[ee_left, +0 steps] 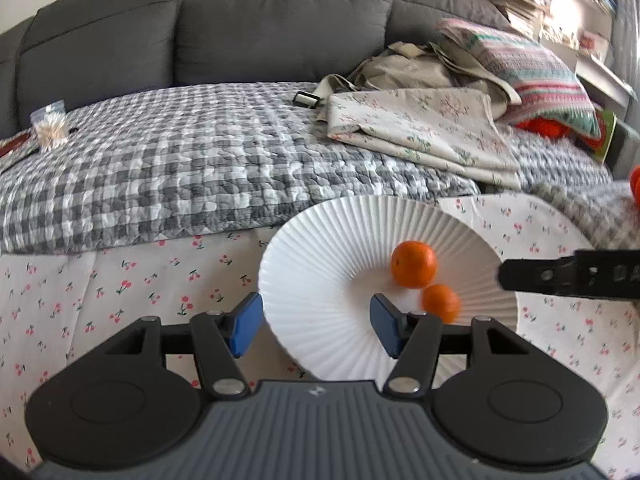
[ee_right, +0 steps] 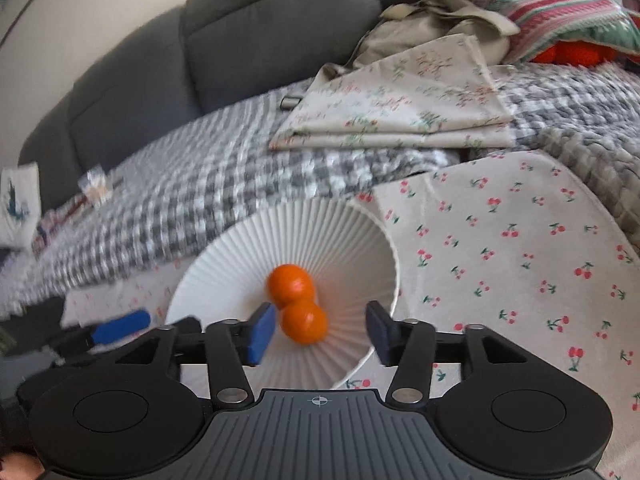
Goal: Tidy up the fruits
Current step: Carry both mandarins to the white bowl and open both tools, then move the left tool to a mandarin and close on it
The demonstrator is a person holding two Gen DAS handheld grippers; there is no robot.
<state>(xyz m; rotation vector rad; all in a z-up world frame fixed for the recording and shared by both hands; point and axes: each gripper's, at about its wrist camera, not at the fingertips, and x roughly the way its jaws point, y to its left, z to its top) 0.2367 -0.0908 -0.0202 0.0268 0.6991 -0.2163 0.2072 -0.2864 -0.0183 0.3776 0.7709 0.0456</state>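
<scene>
A white ribbed bowl (ee_left: pixel 320 264) sits on a cherry-print cloth and holds two orange tangerines, one farther (ee_left: pixel 413 264) and one nearer (ee_left: pixel 441 303). My left gripper (ee_left: pixel 316 326) is open and empty, over the bowl's near left rim. In the right wrist view the bowl (ee_right: pixel 240 256) holds the same two tangerines (ee_right: pixel 290 282) (ee_right: pixel 304 322). My right gripper (ee_right: pixel 320 330) is open and empty above the bowl's near side, with the nearer tangerine just beyond its left pad. Its black arm shows in the left wrist view (ee_left: pixel 568 276). A blue pad of the left gripper (ee_right: pixel 120 330) shows at lower left.
A grey checked quilt (ee_left: pixel 160 168) covers the sofa seat behind the bowl. Folded floral fabric (ee_left: pixel 424 128) and a striped pillow (ee_left: pixel 532 68) lie at the back right. A small packet (ee_left: pixel 50 124) lies at the far left. Another orange thing (ee_left: pixel 635 184) shows at the right edge.
</scene>
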